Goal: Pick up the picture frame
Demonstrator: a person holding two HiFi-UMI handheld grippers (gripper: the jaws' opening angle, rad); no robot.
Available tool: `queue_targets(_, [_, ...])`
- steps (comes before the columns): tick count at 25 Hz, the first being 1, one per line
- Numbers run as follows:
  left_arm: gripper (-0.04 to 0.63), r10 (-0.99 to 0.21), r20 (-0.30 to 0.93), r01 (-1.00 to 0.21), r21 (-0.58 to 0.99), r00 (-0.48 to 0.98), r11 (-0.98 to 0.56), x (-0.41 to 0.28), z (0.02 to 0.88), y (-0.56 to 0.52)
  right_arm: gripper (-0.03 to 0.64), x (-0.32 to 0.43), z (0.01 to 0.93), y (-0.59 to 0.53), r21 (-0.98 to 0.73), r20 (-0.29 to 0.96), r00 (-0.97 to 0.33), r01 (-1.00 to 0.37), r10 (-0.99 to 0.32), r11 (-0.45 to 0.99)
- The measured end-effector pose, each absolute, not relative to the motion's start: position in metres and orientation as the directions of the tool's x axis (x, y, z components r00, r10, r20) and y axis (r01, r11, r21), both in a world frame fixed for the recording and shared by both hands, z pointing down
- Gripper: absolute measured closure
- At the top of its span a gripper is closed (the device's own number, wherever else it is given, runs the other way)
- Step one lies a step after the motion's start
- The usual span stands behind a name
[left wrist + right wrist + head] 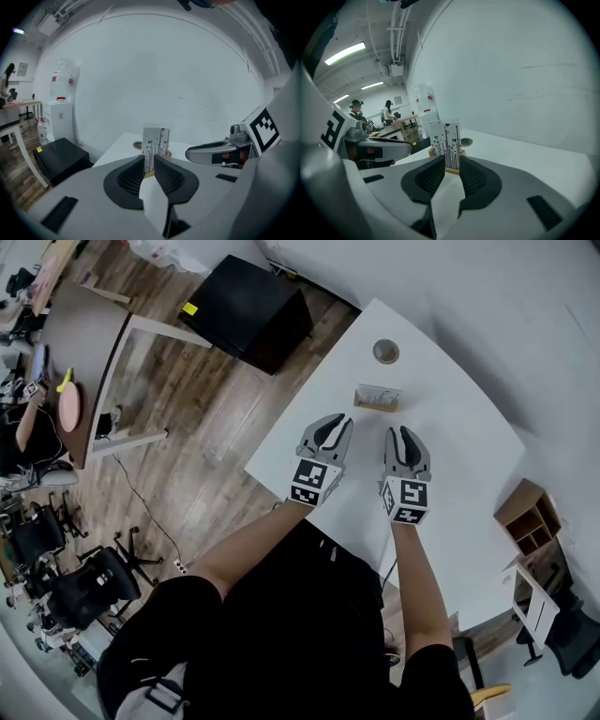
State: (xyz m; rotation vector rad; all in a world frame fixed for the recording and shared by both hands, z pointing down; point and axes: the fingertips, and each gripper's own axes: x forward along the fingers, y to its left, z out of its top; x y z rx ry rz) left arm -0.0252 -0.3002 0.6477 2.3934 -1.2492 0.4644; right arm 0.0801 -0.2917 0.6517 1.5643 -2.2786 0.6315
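The picture frame (378, 397) stands upright on the white table (469, 456): a white card printed with thin black stems and butterflies, set in a pale wooden base. Both grippers hover side by side short of it, pointing at it. My left gripper (336, 425) is a little to its left, my right gripper (401, 434) a little to its right. In the left gripper view the frame (155, 139) shows just beyond the narrowly parted jaws (149, 160), nothing between them. The right gripper view shows the frame (446, 139) beyond its own parted, empty jaws (452, 165).
A small round dish (385, 352) lies on the table behind the frame. A black cabinet (248, 307) stands on the wooden floor off the table's left edge. A wooden shelf unit (530, 517) sits to the right. People work at desks (389, 115) far off.
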Motion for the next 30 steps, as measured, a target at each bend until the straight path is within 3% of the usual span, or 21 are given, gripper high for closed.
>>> queue_targets(14, [0.476, -0.673, 0.515, -0.832, 0.165, 0.531, -0.53, -0.013, 0.699, -0.334, 0.512, 0.08, 0.7, -0.332, -0.147, 0.525, -0.413, -0.905, -0.744, 0.399])
queue_targets(27, [0.476, -0.658, 0.524, -0.822, 0.161, 0.541, -0.547, -0.005, 0.713, -0.343, 0.521, 0.076, 0.708, -0.346, -0.203, 0.502, -0.447, -0.893, -0.741, 0.401])
queue_targets(30, [0.508, -0.666, 0.526, -0.831, 0.161, 0.529, -0.533, -0.007, 0.713, -0.345, 0.54, 0.078, 0.708, -0.346, -0.19, 0.503, -0.452, -0.889, -0.737, 0.416])
